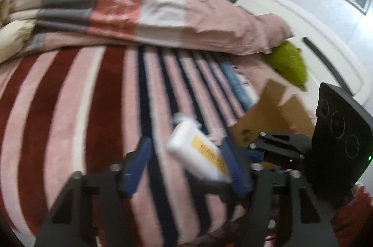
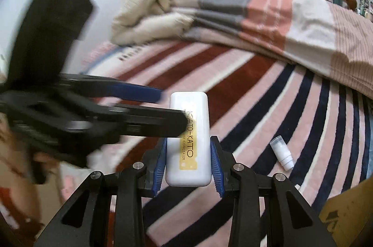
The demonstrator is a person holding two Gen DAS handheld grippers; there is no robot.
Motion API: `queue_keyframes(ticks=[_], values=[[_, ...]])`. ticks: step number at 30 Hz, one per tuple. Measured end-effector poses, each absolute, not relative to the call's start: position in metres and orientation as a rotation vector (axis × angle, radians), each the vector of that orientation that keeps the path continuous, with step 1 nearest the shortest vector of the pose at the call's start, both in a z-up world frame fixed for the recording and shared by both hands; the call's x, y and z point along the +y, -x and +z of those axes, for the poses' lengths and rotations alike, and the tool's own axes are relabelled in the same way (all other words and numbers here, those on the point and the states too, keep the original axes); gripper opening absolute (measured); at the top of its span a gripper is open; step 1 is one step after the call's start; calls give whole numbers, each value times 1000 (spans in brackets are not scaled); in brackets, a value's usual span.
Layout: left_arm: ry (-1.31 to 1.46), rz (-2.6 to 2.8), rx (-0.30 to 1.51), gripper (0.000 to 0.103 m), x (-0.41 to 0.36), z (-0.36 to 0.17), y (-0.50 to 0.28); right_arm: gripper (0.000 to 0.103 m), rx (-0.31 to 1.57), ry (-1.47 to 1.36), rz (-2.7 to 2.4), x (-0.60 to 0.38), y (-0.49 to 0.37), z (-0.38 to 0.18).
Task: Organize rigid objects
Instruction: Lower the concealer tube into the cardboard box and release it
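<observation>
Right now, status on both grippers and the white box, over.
Right gripper shut on white box. Left gripper open around its far end, pads not seen pressing. Small white vial loose on striped blanket, clear of both.

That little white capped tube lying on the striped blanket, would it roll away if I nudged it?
Probably. The small white tube looks round and lies on its side, so a sideways nudge could roll it, though the soft striped blanket should slow it. It looks rigid, light and smooth, so perhaps slippery to pinch.
</observation>
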State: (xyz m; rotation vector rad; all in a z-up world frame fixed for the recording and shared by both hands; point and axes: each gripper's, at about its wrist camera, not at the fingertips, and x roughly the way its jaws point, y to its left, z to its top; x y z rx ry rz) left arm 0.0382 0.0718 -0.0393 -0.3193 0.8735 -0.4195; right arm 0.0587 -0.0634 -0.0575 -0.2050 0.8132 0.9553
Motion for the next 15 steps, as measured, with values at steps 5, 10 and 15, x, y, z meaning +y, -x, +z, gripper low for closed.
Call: queue_keyframes(ticks=[5, 10, 15], values=[[271, -499, 816, 40, 33, -10, -41, 31, 764, 192, 965, -93, -44, -26], [231, -563, 815, 39, -10, 10, -56, 31, 759, 113, 937, -138, -50, -5], [195, -639, 836, 40, -58, 19, -73, 31, 744, 97, 855, -183, -58, 7]])
